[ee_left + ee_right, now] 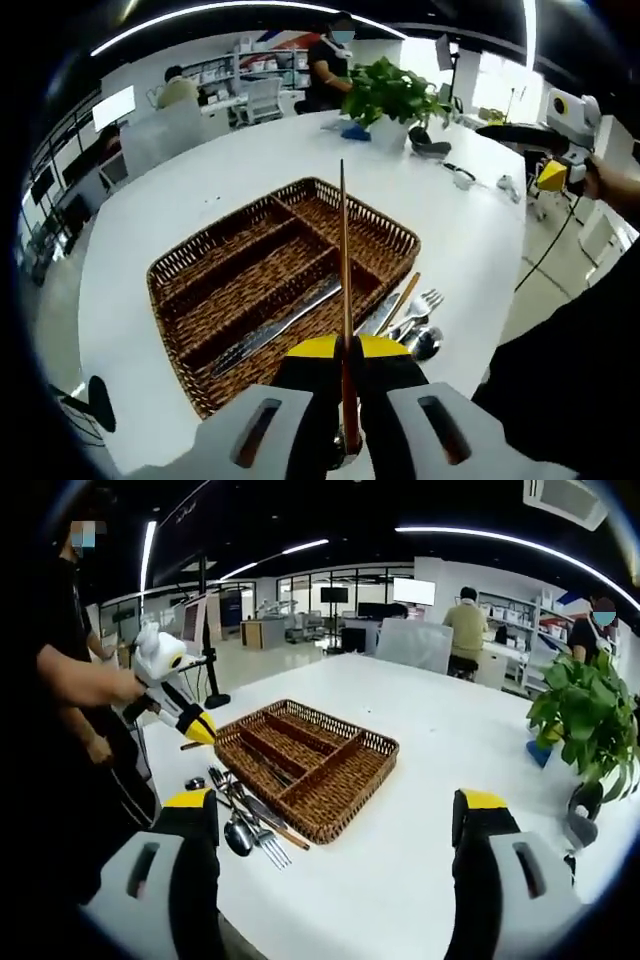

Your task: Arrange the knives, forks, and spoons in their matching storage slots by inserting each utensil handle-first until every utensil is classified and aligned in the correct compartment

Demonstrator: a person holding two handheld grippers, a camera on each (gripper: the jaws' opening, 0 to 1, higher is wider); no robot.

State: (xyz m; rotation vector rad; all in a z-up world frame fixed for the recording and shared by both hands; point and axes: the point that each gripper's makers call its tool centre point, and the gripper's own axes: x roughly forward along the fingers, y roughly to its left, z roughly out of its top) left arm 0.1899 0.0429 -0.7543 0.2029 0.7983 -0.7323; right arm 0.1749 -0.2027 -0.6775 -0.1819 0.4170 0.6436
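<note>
A brown wicker tray [215, 265] with long compartments lies on the white table [470, 240]. One knife [275, 328] rests in a near compartment. My left gripper [346, 352] is shut on a utensil with a thin wooden handle [343, 250] that points forward over the tray. Loose forks and spoons [418, 318] lie beside the tray's near right corner. In the right gripper view, my right gripper [335, 825] stands open and empty above the table, with the tray [345, 815] and the loose utensils [245, 825] ahead. The left gripper [195, 727] hovers left of the tray.
A potted plant [390, 95] [580, 715] and small dark items [430, 148] stand at the table's far end. The person holding the grippers [85, 690] stands at the table edge. Other people sit at desks [465, 620] behind.
</note>
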